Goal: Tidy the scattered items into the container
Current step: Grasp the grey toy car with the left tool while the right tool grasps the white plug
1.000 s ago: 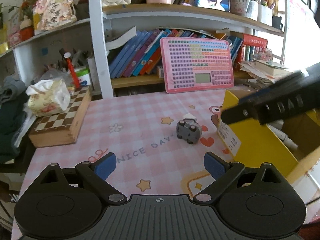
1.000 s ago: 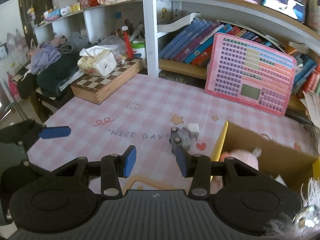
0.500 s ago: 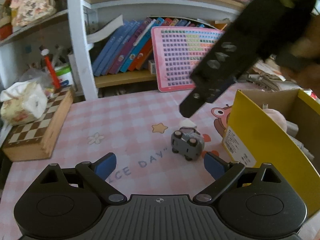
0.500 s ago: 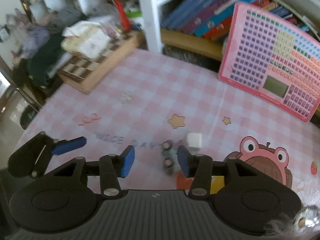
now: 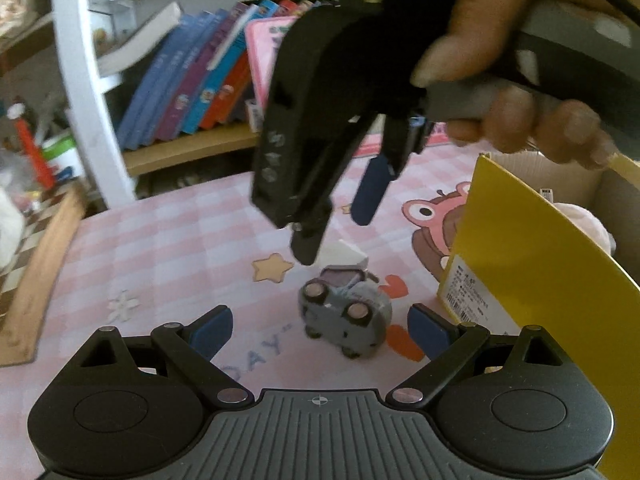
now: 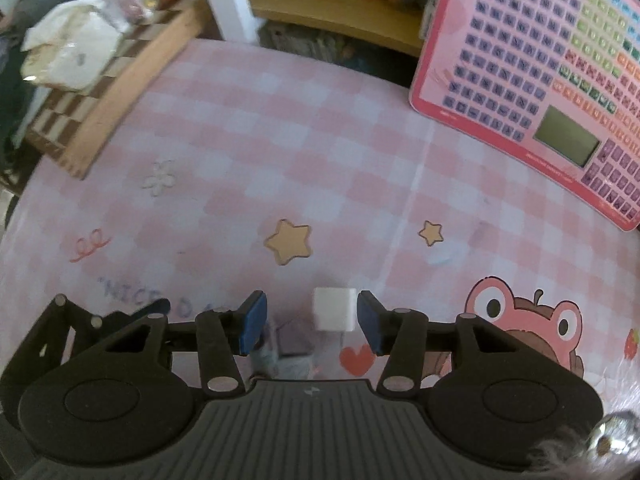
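1. The counter [image 6: 320,128] is covered with pink checks.
2. The yellow box [image 5: 532,256] is seen at the right.
3. Both claws, left [image 5: 320,330] and right [image 6: 308,320], are spread, nothing gripped.
4. The grey toy car [image 5: 344,316] is lying between the left fingers.
5. The white cube [image 6: 334,310] is framed by the right fingers.

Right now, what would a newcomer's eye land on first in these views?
The right hand-held gripper fills the left wrist view, hanging open over a white cube and a grey toy car on the pink checked mat. A yellow cardboard box stands to the right.
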The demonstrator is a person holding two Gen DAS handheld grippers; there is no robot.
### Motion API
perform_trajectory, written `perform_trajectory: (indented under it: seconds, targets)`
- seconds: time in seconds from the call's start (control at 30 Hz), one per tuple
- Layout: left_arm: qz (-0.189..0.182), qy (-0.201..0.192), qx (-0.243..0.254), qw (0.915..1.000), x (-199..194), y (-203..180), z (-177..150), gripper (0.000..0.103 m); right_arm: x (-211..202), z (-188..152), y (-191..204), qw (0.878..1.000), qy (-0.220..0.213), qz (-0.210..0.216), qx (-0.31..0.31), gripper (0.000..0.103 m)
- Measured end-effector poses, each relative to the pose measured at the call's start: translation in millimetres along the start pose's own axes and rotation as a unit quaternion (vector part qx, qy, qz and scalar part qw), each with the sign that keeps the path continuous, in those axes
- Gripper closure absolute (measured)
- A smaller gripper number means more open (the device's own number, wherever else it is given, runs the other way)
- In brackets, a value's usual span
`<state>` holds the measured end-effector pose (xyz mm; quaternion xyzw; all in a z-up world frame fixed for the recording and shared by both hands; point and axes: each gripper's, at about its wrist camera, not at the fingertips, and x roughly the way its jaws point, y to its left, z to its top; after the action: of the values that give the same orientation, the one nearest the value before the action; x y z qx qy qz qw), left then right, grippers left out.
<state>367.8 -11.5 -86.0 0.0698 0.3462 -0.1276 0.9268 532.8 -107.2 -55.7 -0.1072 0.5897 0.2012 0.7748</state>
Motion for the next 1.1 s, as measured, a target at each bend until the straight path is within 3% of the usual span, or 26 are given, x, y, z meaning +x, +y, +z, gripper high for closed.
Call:
perform_trajectory:
  seconds: [0.3, 0.57, 0.77, 0.87, 1.1]
  targets:
    - [-0.023, 0.006, 0.013, 0.9996, 31.5, -11.2, 3.1, 0.008, 20.3, 9.3, -2.0, 0.999, 0.025, -0.025, -0.007, 0.056]
    - [-0.022, 0.016, 0.004, 0.9996, 42.7, -7.6, -2.2, 0.042, 38.5, 11.2, -2.2, 0.999, 0.048, -0.024, 0.000, 0.058]
    - [-0.017, 0.014, 0.005, 0.9997, 33.8, -6.0, -9.4, 0.042, 46.2, 9.2, -3.0, 0.998, 0.056, -0.028, 0.013, 0.060]
    - [-0.017, 0.015, -0.004, 0.9997, 24.2, -1.4, -14.7, 0.042, 43.9, 9.1, -1.1, 0.998, 0.049, -0.027, 0.007, 0.078]
    - [-0.012, -0.004, -0.034, 0.9994, -5.8, 16.5, -17.7, 0.042, 29.1, 6.3, 4.5, 1.000, 0.021, -0.017, 0.000, 0.078]
